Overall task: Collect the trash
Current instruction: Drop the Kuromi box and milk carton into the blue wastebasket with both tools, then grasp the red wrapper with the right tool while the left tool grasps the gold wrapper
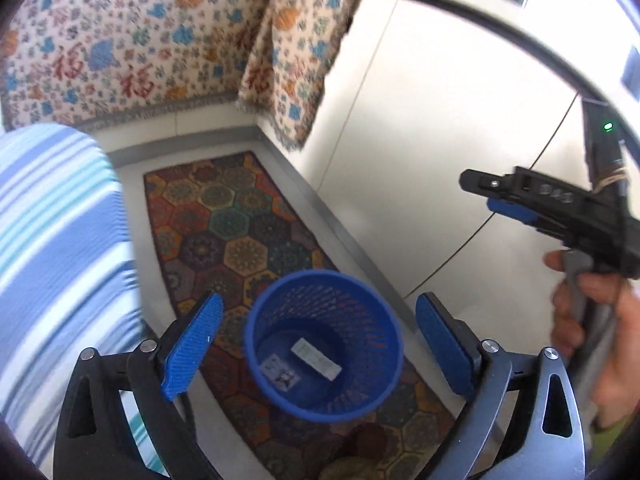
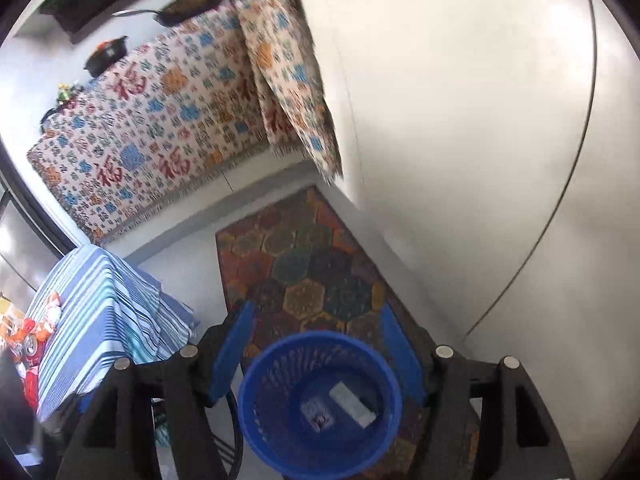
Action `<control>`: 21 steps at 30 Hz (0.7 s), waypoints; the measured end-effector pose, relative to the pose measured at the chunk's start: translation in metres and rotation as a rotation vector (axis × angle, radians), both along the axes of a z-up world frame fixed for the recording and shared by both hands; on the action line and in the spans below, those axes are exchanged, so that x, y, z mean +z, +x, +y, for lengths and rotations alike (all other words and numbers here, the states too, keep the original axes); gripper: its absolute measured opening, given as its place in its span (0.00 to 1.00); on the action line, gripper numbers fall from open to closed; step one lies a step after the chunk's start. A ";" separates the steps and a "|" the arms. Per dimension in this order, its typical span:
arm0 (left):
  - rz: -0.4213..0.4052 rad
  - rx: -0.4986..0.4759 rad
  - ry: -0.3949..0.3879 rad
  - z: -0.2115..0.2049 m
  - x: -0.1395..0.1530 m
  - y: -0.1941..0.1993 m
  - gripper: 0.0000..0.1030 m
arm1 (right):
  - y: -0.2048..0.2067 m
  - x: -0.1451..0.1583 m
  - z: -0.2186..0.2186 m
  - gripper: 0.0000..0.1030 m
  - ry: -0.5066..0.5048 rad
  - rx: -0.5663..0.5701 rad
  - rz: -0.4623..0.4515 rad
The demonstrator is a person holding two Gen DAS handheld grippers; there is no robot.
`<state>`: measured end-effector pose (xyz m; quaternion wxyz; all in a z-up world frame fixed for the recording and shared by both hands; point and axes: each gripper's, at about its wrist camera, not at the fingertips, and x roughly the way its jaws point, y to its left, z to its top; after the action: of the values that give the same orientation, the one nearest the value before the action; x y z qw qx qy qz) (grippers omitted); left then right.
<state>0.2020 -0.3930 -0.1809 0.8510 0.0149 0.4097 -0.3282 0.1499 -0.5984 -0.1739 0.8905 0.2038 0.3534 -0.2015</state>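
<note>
Two grippers hover above a blue mesh wastebasket point(image 1: 323, 346), and both carry nothing. Nearest in the left wrist view, the left gripper point(image 1: 318, 344) has its jaws spread wide, the blue pads standing either side of the basket's rim without touching it. The right gripper point(image 2: 318, 358) likewise has its jaws wide apart and empty, framing the same basket point(image 2: 320, 404) from above.

Inside the basket lie two pieces of trash on the bottom. A white rectangular strip point(image 1: 316, 359) lies flat with its long axis running diagonally, from upper left down to lower right in the left wrist view; it shows again in the right wrist view point(image 2: 352, 400) with the same slant. Just beside it, to its lower left, lies a small printed wrapper point(image 1: 280, 374), pale with a dark mark, also seen from the right wrist point(image 2: 318, 412).

The basket stands upright, mouth up, on a patterned hexagon rug point(image 1: 236, 232) laid on the floor. At the right edge of the left wrist view the person's right hand point(image 1: 592, 312) grips the handle of the right gripper. Left of the rug hangs a blue striped cloth point(image 1: 52, 240). Farther off, a floral patterned cloth point(image 1: 132, 40) drapes down at the back, next to a pale cabinet front point(image 1: 432, 120).
</note>
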 end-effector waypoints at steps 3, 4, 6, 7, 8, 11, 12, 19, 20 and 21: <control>-0.033 0.046 0.021 0.046 0.021 -0.018 0.96 | 0.003 0.017 0.022 0.66 -0.049 0.033 -0.042; -0.041 0.068 0.034 0.062 0.025 -0.025 0.96 | 0.006 0.022 0.031 0.66 -0.058 0.046 -0.049; -0.039 0.125 0.069 0.097 0.028 -0.036 0.97 | 0.012 0.029 0.053 0.66 -0.061 0.082 -0.062; -0.036 0.154 0.084 0.114 0.026 -0.041 0.96 | 0.014 0.032 0.065 0.66 -0.056 0.107 -0.073; -0.039 0.194 0.106 0.135 0.023 -0.047 0.96 | 0.017 0.034 0.080 0.66 -0.050 0.139 -0.080; -0.050 0.297 0.177 0.188 0.016 -0.061 0.97 | 0.031 0.037 0.135 0.66 -0.064 0.266 -0.081; -0.050 0.326 0.204 0.202 0.012 -0.063 0.97 | 0.036 0.038 0.156 0.66 -0.078 0.315 -0.079; -0.071 0.544 0.343 0.292 -0.006 -0.085 0.97 | 0.053 0.021 0.308 0.66 -0.152 0.658 -0.032; -0.059 0.565 0.339 0.305 -0.009 -0.085 0.97 | 0.053 0.015 0.326 0.66 -0.159 0.689 -0.021; -0.043 0.587 0.336 0.316 -0.012 -0.083 0.97 | 0.055 0.011 0.340 0.66 -0.160 0.714 -0.010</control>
<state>0.1191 -0.0773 -0.1930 0.9033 0.0434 0.4267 0.0036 0.2051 -0.2588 -0.1634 0.9196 -0.0018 0.3810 0.0960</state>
